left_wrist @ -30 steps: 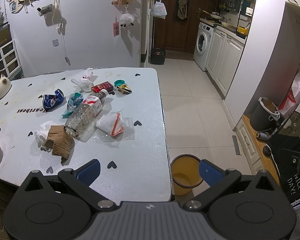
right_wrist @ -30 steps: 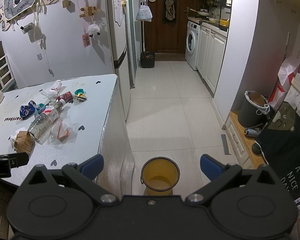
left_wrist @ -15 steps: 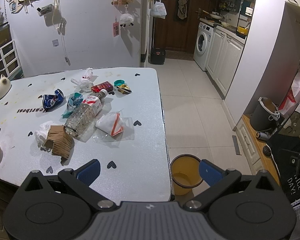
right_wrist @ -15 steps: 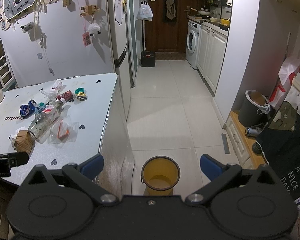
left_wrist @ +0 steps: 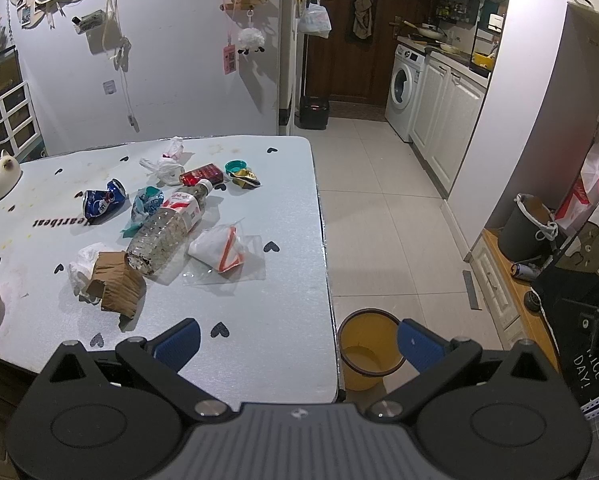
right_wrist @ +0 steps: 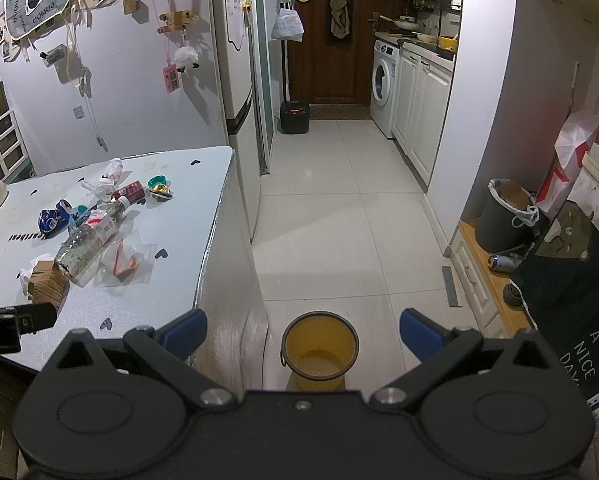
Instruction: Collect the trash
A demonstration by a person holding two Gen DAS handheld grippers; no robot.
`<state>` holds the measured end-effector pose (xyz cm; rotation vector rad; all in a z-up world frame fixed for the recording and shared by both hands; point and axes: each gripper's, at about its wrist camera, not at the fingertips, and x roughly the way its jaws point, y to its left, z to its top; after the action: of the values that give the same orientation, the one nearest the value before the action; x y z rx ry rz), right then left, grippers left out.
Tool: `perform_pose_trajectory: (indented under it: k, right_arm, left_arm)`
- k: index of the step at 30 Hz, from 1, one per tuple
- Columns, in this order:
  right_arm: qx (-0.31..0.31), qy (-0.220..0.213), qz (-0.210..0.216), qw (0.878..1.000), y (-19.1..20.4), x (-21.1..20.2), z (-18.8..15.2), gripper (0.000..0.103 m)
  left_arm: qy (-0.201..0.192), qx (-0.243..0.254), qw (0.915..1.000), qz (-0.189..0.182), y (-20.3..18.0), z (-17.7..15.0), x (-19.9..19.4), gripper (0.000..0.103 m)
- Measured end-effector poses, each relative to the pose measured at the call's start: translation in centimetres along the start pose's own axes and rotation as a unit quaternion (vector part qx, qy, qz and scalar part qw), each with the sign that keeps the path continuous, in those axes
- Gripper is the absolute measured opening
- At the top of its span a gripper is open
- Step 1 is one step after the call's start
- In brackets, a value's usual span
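Observation:
Trash lies on the white table (left_wrist: 259,344): a clear plastic bottle (left_wrist: 165,230), a brown cardboard piece (left_wrist: 115,282), a white and orange wrapper (left_wrist: 219,246), a crushed blue can (left_wrist: 103,200), a red pack (left_wrist: 201,174) and a teal cap (left_wrist: 235,166). An orange bin (left_wrist: 369,350) stands on the floor by the table's near right corner; it also shows in the right wrist view (right_wrist: 319,350). My left gripper (left_wrist: 297,342) is open and empty above the table's near edge. My right gripper (right_wrist: 303,330) is open and empty above the bin.
A white ceramic dish (left_wrist: 1,176) sits at the table's far left. A dark grey bin (right_wrist: 505,218) stands by the right wall next to a spray can (right_wrist: 503,262). A fridge (right_wrist: 239,80) stands behind the table. A tiled corridor leads to a washing machine (right_wrist: 383,80).

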<state>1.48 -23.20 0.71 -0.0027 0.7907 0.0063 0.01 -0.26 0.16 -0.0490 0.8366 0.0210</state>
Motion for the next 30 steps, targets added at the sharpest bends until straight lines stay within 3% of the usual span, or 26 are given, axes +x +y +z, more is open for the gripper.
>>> perform_pose_trajectory:
  k: [15,22,30]
  right_arm:
    - [-0.007,0.003,0.013,1.0,-0.8,1.4,-1.0,0.103]
    - [-0.02,0.009,0.04,0.999,-0.6,2.5,-0.7,0.103]
    - [-0.037,0.013,0.064,0.997,2.3,4.5,0.5,0.103]
  left_arm:
    - [-0.01,-0.025,0.9992,0.031,-1.6,-1.5,-0.4,0.103]
    - [-0.012,-0.059,0.9962,0.064,0.5,-2.1,-0.8,0.103]
    - [-0.013,-0.093,0.9912,0.093,5.7,-1.5,0.3,0.103]
